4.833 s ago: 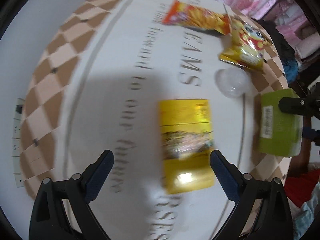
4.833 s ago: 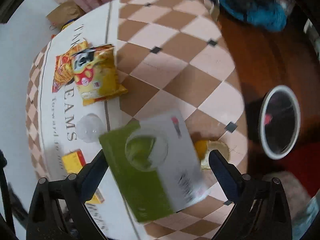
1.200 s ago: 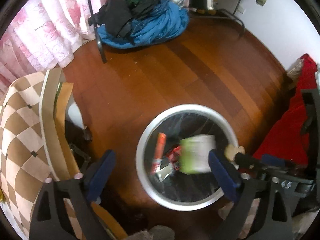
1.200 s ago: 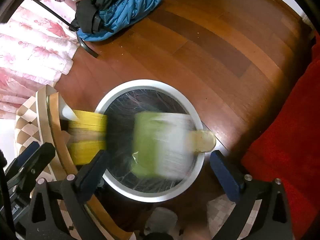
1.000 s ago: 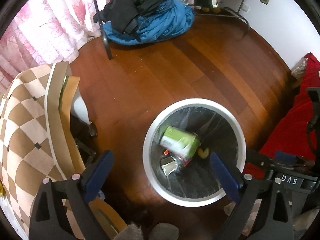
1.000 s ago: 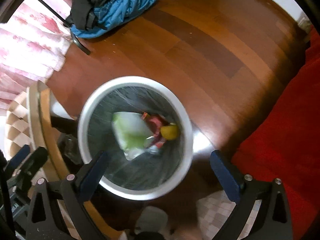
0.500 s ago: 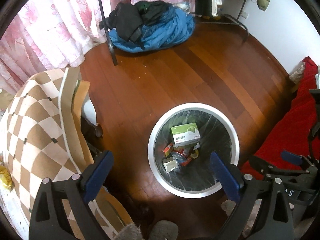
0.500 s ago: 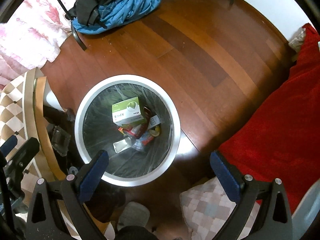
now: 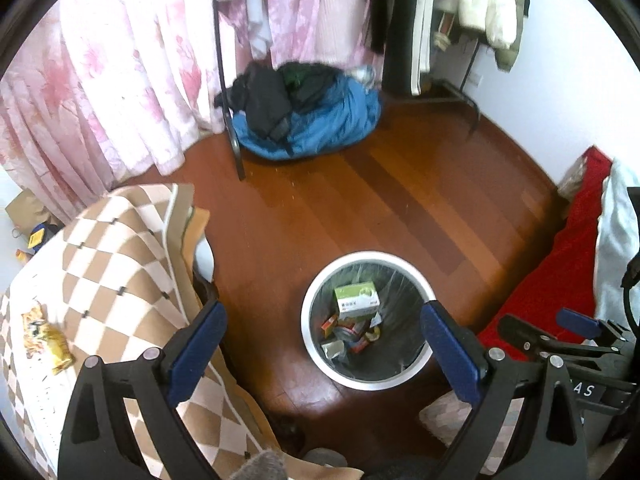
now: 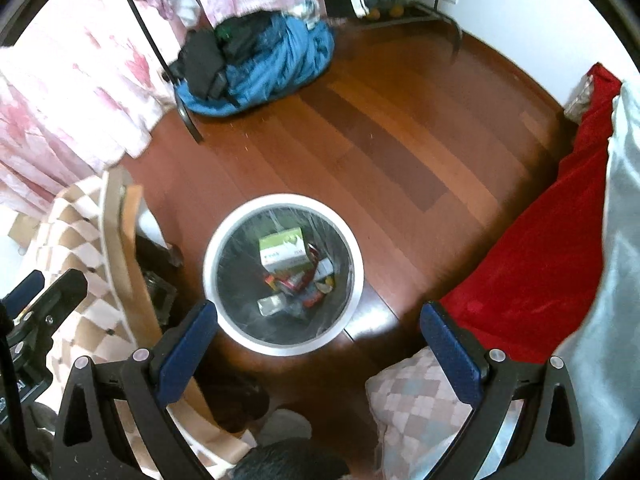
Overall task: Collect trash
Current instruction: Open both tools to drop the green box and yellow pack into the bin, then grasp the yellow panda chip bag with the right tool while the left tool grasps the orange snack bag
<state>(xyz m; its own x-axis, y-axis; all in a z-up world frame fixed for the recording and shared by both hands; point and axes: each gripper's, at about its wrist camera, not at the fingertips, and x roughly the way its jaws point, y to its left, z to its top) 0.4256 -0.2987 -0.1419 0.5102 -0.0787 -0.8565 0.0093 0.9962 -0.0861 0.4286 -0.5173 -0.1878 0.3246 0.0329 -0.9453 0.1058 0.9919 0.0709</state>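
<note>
Both hand-held grippers, left and right, gape empty above round white-rimmed bin.

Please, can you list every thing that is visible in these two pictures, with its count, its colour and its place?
trash bin: one, white rim, on the wooden floor
green box: one, green and white, on top of the trash inside the bin
snack bag: one, yellow-orange, on the checkered table
checkered table: one, brown and cream, left of the bin
clothes pile: one, blue and black, on the floor by the pink curtain
red cloth: one, right side
left gripper: one, black with blue pads, open
right gripper: one, same, open
</note>
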